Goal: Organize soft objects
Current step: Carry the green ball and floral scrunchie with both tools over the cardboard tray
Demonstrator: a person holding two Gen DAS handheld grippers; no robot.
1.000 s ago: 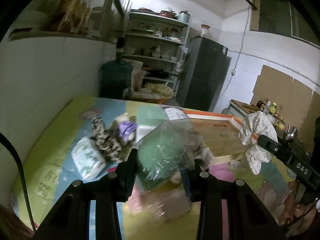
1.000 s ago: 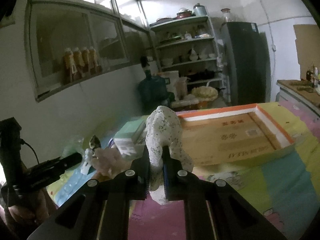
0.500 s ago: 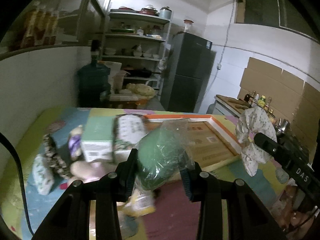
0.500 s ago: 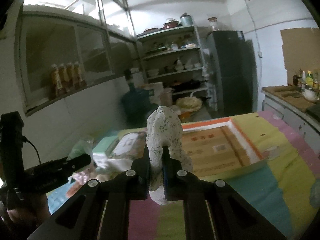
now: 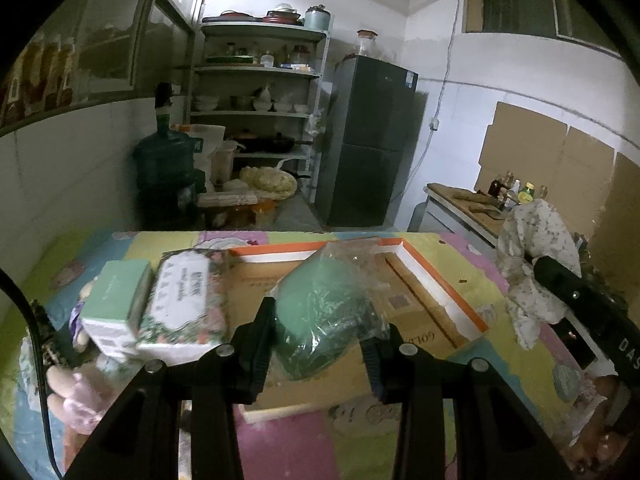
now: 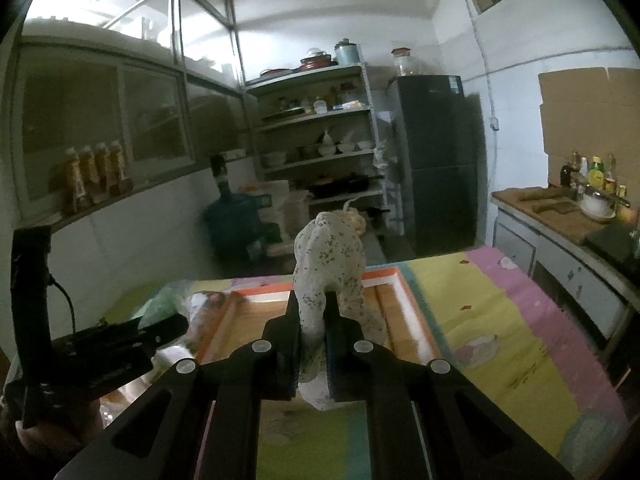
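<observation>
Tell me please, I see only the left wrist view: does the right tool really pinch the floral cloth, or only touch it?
Observer: The right tool pinches the cloth; both fingers squeeze a fold.
Operator: Does the cloth hang below the fingers?
Observer: Yes, an end hangs below them.
Operator: What is under it?
Observer: The box with the orange rim lies beneath and ahead.

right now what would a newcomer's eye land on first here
The left hand-held gripper pinches a green bundle in clear plastic, held above the shallow orange-rimmed cardboard box. The right hand-held gripper clamps a white floral cloth over the same box, on a bright patchwork mat.
</observation>
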